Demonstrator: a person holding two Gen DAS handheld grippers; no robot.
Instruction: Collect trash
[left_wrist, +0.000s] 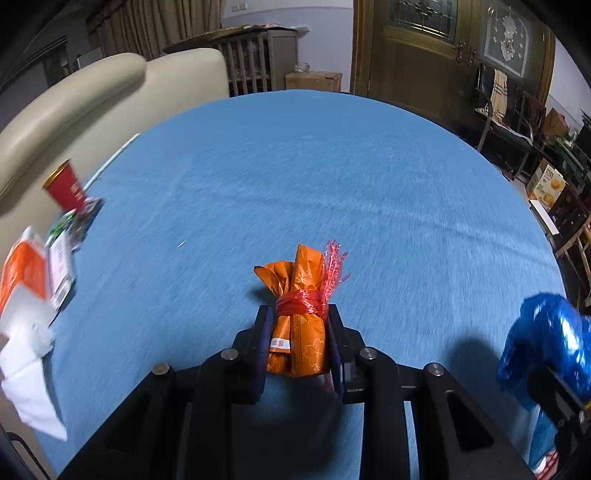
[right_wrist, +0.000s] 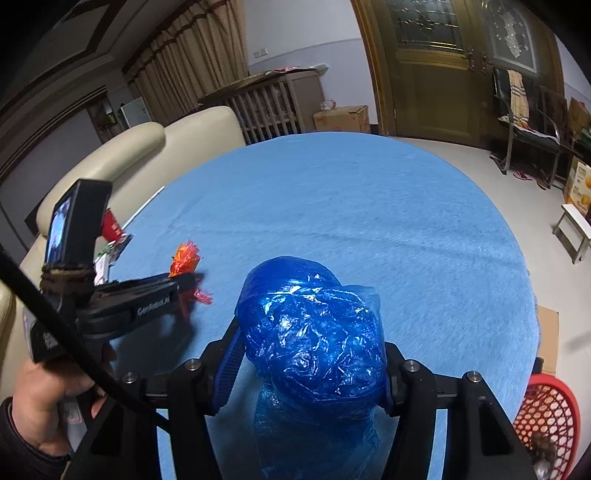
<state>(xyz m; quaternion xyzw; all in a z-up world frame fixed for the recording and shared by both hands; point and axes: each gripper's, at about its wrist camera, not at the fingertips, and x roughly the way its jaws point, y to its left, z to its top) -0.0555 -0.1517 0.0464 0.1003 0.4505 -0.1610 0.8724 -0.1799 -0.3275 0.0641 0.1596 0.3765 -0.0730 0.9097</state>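
Observation:
An orange wrapper bundle (left_wrist: 301, 325), tied round with red plastic string, sits between the pads of my left gripper (left_wrist: 299, 312), which is shut on it just above the blue tablecloth (left_wrist: 295, 166). In the right wrist view my right gripper (right_wrist: 312, 343) is shut on a crumpled blue plastic bag (right_wrist: 310, 332) that bulges over its jaws. The same bag (left_wrist: 546, 339) shows at the right edge of the left wrist view. A hand (right_wrist: 40, 406) holds the left gripper (right_wrist: 184, 291) at the left of the right wrist view, with the orange bundle's (right_wrist: 184, 258) tip poking out.
A red paper cup (left_wrist: 64, 188), printed packets (left_wrist: 61, 266), an orange-white carton (left_wrist: 22, 269) and white tissue (left_wrist: 26, 354) lie at the table's left edge by a cream sofa (left_wrist: 92, 96). A red mesh basket (right_wrist: 546, 417) stands below the table's right edge. Chairs and boxes line the far right.

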